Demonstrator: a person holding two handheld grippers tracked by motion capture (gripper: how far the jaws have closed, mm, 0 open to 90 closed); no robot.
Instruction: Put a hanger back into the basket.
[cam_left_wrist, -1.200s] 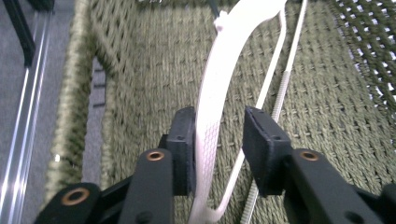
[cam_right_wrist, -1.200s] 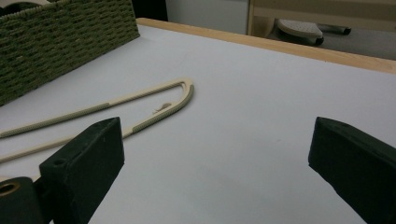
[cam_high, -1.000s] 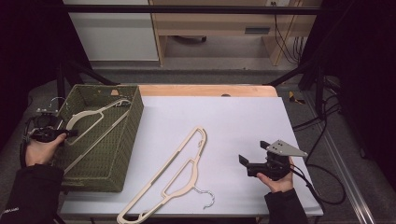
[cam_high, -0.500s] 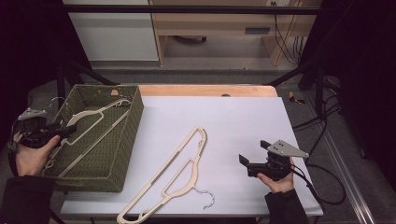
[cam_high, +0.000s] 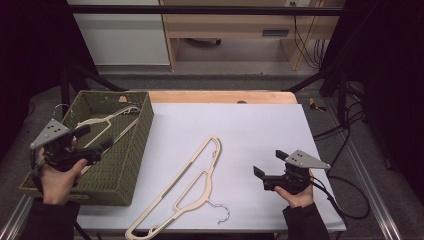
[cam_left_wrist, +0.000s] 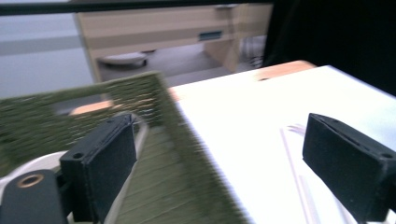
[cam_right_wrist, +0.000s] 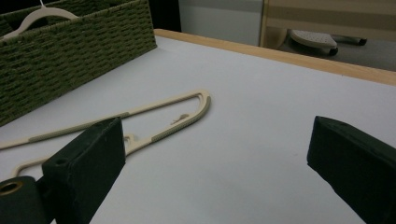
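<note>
White surface (cam_high: 250, 130) is lit against a dark room. One cream hanger (cam_high: 107, 122) is lodged in the green basket (cam_high: 127, 160) at nine o'clock; the left hand-held gripper (cam_high: 95, 140), jaws just spread and empty, is held above it. Another hanger (cam_high: 192, 182) is left at six o'clock, faced by the spread right hand-held gripper (cam_high: 267, 165), likely for pickup.

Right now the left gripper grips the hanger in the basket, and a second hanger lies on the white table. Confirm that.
Not quite. The left gripper grips nothing: the left gripper view shows its jaws open and empty above the basket. One hanger does lie in the basket, and the second hanger lies on the white table.
</note>
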